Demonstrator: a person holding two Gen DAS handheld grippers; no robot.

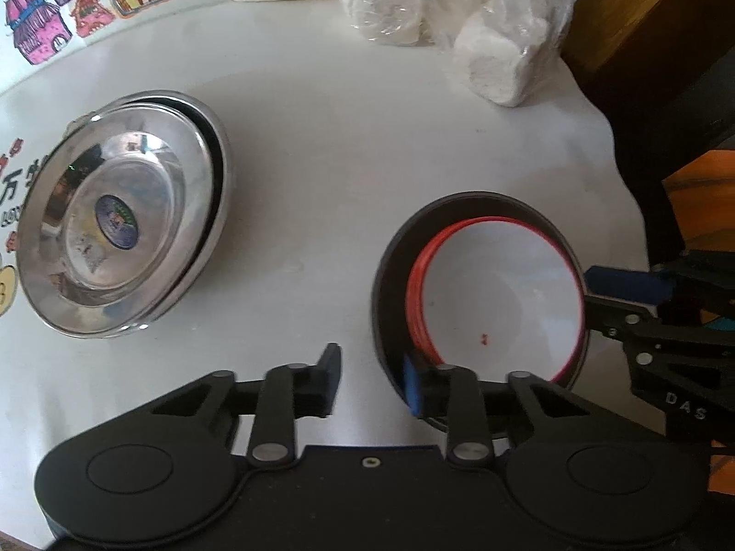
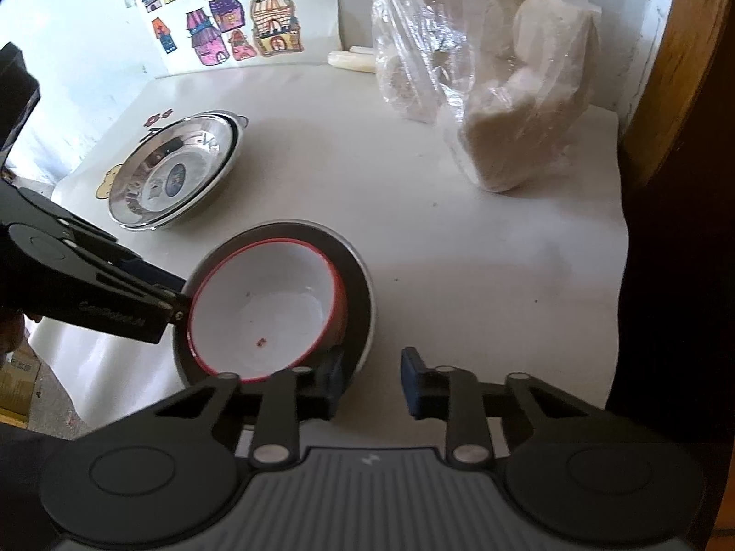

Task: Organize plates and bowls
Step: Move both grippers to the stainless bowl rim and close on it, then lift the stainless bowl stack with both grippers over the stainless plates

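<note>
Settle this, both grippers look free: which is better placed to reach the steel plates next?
Probably left: left gripper sits open nearer the steel plates; the black bowl lies between them and right gripper.

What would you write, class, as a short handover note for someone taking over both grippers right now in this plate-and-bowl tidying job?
Left gripper: open, empty, at the near-left edge of the black bowl.
Right gripper: open, empty, at the same bowl's other side.
Things: the red-rimmed white bowl sits tilted inside the black bowl, not yet seated flat. The steel plates lie stacked to the left on the white table.
Done: bowls nested, plates stacked.
Left: probably level the white bowl and draw both grippers away. A plastic bag of white lumps stands at the back, not part of the job.
</note>
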